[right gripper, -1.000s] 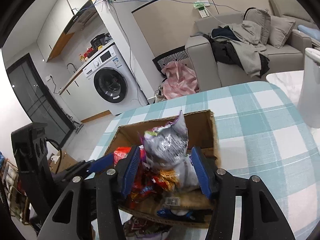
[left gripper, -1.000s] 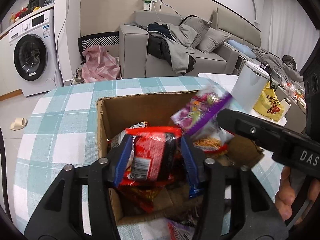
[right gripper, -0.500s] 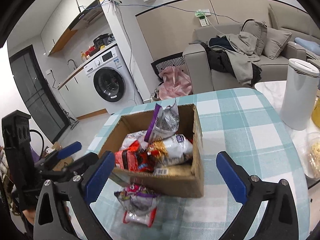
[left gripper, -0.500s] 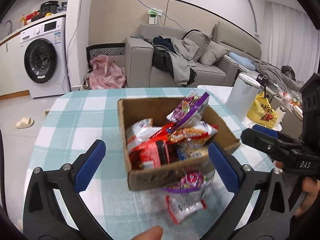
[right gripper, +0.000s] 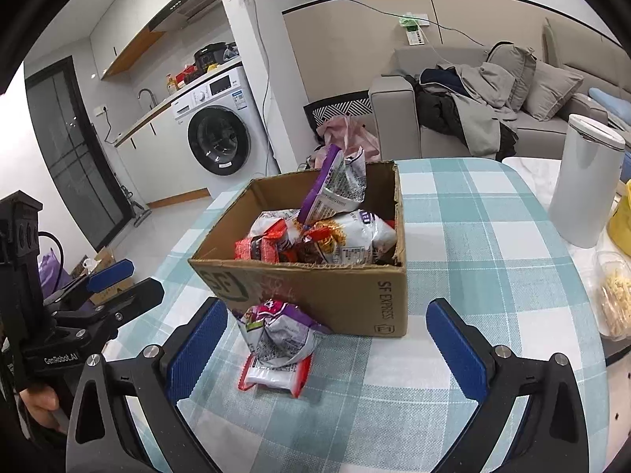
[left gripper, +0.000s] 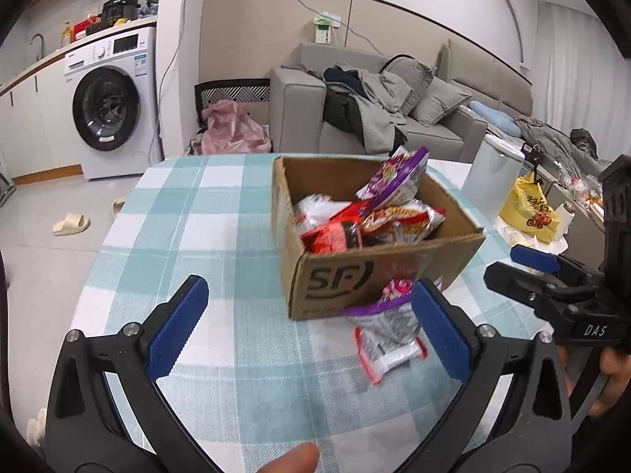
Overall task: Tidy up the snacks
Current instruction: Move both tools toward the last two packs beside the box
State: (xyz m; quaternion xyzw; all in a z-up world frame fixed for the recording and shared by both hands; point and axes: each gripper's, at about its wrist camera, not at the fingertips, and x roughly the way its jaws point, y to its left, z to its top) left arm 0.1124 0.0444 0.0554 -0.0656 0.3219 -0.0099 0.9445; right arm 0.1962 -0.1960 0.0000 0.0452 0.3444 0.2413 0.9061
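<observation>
A brown cardboard box (left gripper: pixel 347 280) (right gripper: pixel 347 295) stands on the checked tablecloth, filled with several snack packets. A purple packet (left gripper: pixel 398 175) (right gripper: pixel 335 185) sticks up at its far side, above red (left gripper: pixel 335 234) and white (right gripper: pixel 355 236) ones. Two more packets, a purple one (right gripper: pixel 276 327) on a red-edged clear one (left gripper: pixel 388 349) (right gripper: pixel 272 374), lie on the cloth against the box's near wall. My left gripper (left gripper: pixel 311 327) stands open and empty, back from the box. My right gripper (right gripper: pixel 327 349) is open too, with the loose packets ahead between its blue pads, untouched.
A white cylindrical bin (right gripper: pixel 587 185) and a yellow bag (left gripper: pixel 530 209) stand right of the table. A clear tub of food (right gripper: pixel 613 295) sits at the table's right edge. A sofa with clothes (left gripper: pixel 366 114) and a washing machine (left gripper: pixel 110 106) lie beyond.
Both grippers let go of their packets, a red one and a purple one, which now rest in the box. Both opened wide and drew back from the box.
</observation>
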